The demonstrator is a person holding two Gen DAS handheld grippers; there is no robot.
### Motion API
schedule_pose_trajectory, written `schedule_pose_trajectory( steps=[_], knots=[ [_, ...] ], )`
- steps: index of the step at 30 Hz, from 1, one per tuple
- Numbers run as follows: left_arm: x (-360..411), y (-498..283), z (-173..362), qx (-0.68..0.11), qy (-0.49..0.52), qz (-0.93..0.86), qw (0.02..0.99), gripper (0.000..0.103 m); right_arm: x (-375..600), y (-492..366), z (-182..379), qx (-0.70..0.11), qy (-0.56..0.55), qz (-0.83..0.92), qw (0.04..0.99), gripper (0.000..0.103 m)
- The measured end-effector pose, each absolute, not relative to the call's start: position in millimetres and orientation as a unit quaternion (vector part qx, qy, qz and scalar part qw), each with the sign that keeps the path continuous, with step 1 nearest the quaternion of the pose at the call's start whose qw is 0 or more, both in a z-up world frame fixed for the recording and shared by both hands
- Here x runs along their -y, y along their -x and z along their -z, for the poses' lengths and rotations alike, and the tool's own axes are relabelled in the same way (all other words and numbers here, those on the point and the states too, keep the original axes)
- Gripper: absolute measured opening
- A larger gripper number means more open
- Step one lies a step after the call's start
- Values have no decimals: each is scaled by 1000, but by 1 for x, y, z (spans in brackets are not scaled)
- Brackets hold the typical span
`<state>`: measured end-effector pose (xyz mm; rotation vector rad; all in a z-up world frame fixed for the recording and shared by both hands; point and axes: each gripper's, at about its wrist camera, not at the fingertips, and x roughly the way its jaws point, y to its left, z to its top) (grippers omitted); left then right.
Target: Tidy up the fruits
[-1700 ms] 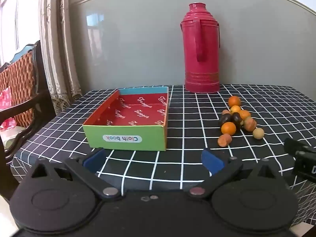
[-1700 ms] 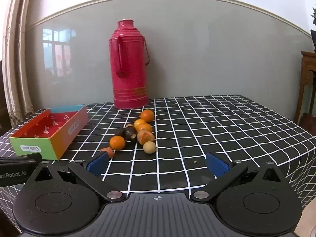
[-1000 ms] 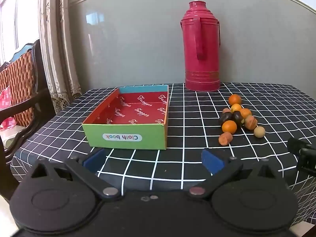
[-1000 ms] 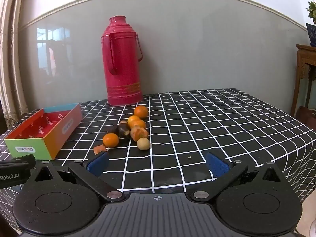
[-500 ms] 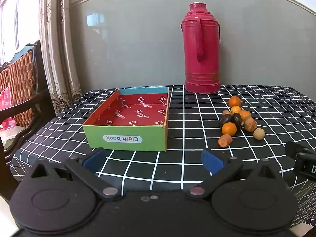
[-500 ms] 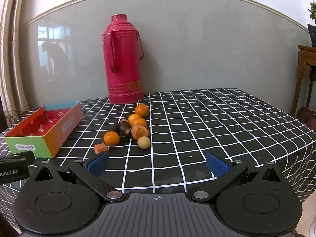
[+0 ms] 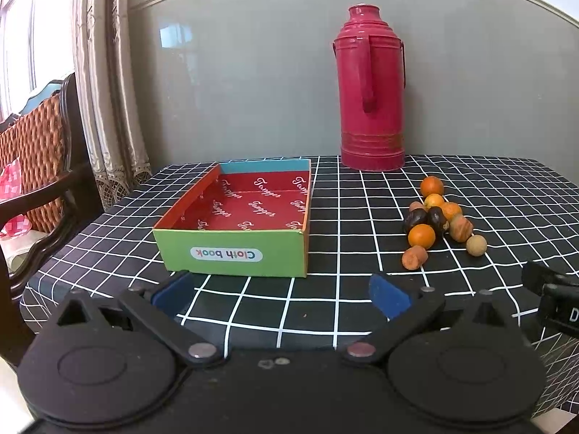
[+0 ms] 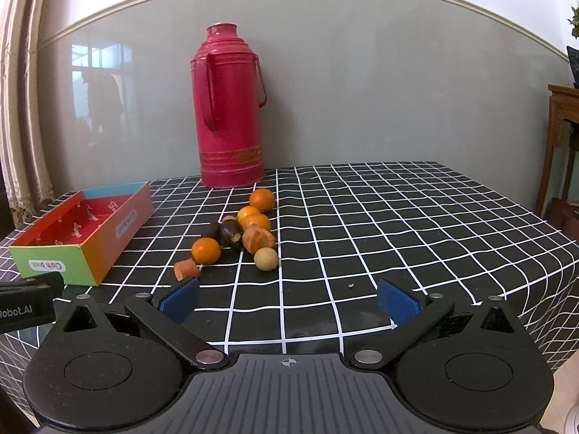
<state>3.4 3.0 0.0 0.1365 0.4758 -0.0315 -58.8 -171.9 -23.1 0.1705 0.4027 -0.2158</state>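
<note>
A cluster of several small fruits (image 7: 436, 217) lies on the black checked tablecloth (image 7: 343, 296): oranges, dark ones, a tan ball and an orange-brown piece. It also shows in the right wrist view (image 8: 239, 235). An open box (image 7: 235, 217) with a red inside and a green "Cloth book" front stands left of the fruits, and appears in the right wrist view (image 8: 83, 231). My left gripper (image 7: 280, 291) is open and empty, just in front of the box. My right gripper (image 8: 289, 300) is open and empty, in front of the fruits.
A tall red thermos (image 7: 371, 90) stands at the back of the table, behind the fruits. A wooden chair (image 7: 36, 166) and curtains are at the left. A wooden side table (image 8: 562, 144) stands at the right. The table's front edge is close below both grippers.
The right gripper has drifted slightly closer to the fruits and a little to the right. The left gripper's view is nearly unchanged. Both stay open.
</note>
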Motion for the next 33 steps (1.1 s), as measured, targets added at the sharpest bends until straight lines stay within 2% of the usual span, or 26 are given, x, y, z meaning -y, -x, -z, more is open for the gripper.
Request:
schedule_pose_trajectory(
  steps=[33],
  knots=[
    [-2,-2,1,-232,-76,15,970,97,171,58,24,-200,-85,108,970,103]
  ],
)
